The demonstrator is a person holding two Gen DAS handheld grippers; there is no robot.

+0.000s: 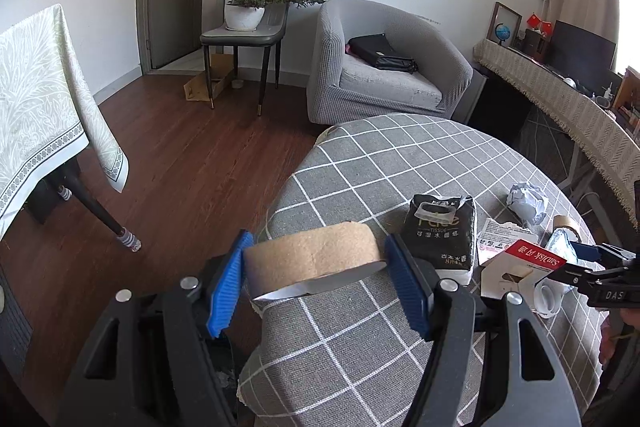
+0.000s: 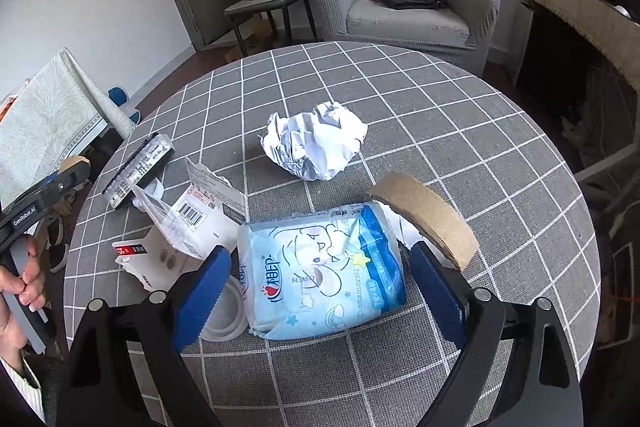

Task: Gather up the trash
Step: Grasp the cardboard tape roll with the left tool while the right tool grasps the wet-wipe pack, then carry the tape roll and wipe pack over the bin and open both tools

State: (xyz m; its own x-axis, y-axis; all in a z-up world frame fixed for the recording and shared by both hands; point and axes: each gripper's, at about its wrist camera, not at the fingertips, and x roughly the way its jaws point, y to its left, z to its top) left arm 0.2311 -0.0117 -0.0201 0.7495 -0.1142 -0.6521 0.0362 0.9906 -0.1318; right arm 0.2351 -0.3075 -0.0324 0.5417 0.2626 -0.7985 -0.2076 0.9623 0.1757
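In the left wrist view, a round table (image 1: 400, 163) under a grey checked cloth fills the lower right, on a dark wood floor. Beyond the table stands a grey armchair (image 1: 384, 67) with a black bag (image 1: 380, 53) on its seat; left of the armchair a dining chair carries a potted plant (image 1: 250, 7). Further left hangs the pale patterned cloth of a second table (image 1: 44, 99). The left gripper (image 1: 316, 277) is clamped on a brown cardboard tape core (image 1: 310, 255), held at the near edge of the round table with its blue pads pressing both sides. Just behind the core stands a black tissue pack (image 1: 442, 227), and right of that lie a torn red-and-white card package (image 1: 516, 259) and a ball of crumpled paper (image 1: 528, 201).

In the right wrist view, the crumpled paper (image 2: 316, 143) sits near the middle of the round table (image 2: 460, 107). The right gripper (image 2: 320, 287) stands wide, its fingers on either side of a light blue wipes pack (image 2: 320, 267) without gripping it. A second cardboard ring (image 2: 428, 215) leans against the pack's right end. Left of the pack lie the torn card package (image 2: 192, 223), a white plastic ring (image 2: 228, 311) and the black tissue pack (image 2: 138, 171). The left gripper's dark body shows at the left edge, in the person's hand (image 2: 20, 291).
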